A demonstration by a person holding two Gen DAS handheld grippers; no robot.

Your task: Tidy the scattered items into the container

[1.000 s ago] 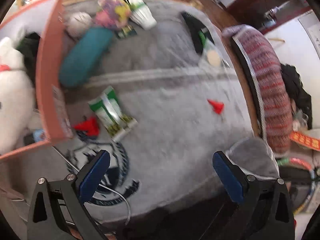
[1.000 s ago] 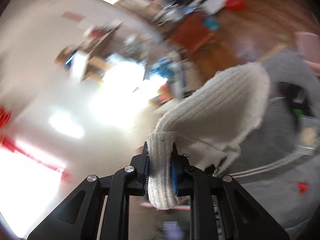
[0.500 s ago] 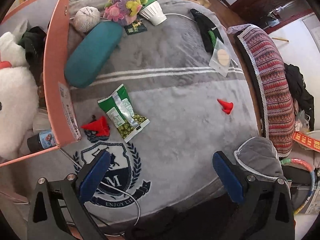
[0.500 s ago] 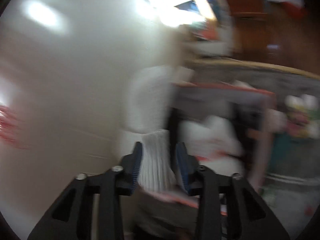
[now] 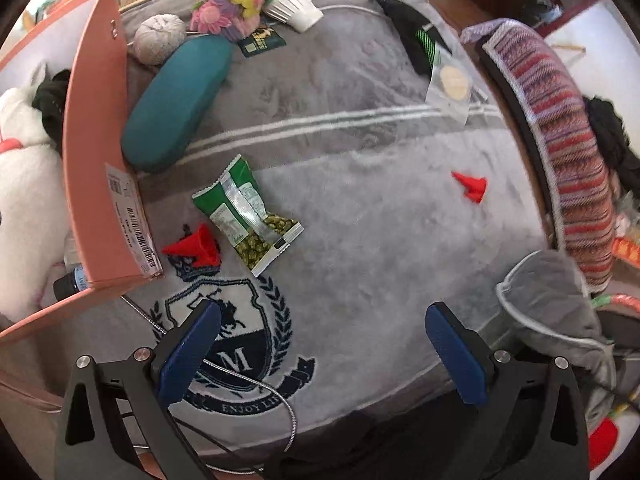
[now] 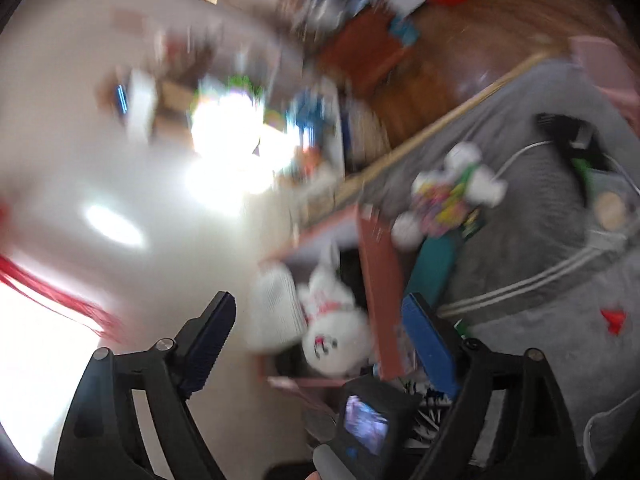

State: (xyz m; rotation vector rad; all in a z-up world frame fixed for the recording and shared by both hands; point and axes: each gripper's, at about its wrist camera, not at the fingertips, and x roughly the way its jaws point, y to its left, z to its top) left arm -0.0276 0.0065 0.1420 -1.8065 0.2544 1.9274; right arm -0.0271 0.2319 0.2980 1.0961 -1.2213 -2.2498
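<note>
I see a grey crested blanket (image 5: 360, 240) covering the worktop; on it lie a snack packet (image 5: 244, 216), teal case (image 5: 176, 100), two red cones (image 5: 196, 246) and the pink box (image 5: 96, 152).

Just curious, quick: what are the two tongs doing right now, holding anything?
Left tongs: open, empty, above the grey blanket.
Right tongs: opening, nothing between them.

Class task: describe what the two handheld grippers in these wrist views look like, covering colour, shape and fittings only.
The left gripper and the right gripper are built alike: black angular frames with triangular cut-outs, silver round bolts at the joints, and two fingers faced with long blue pads. No sleeve or hand is clear enough to describe.
</note>
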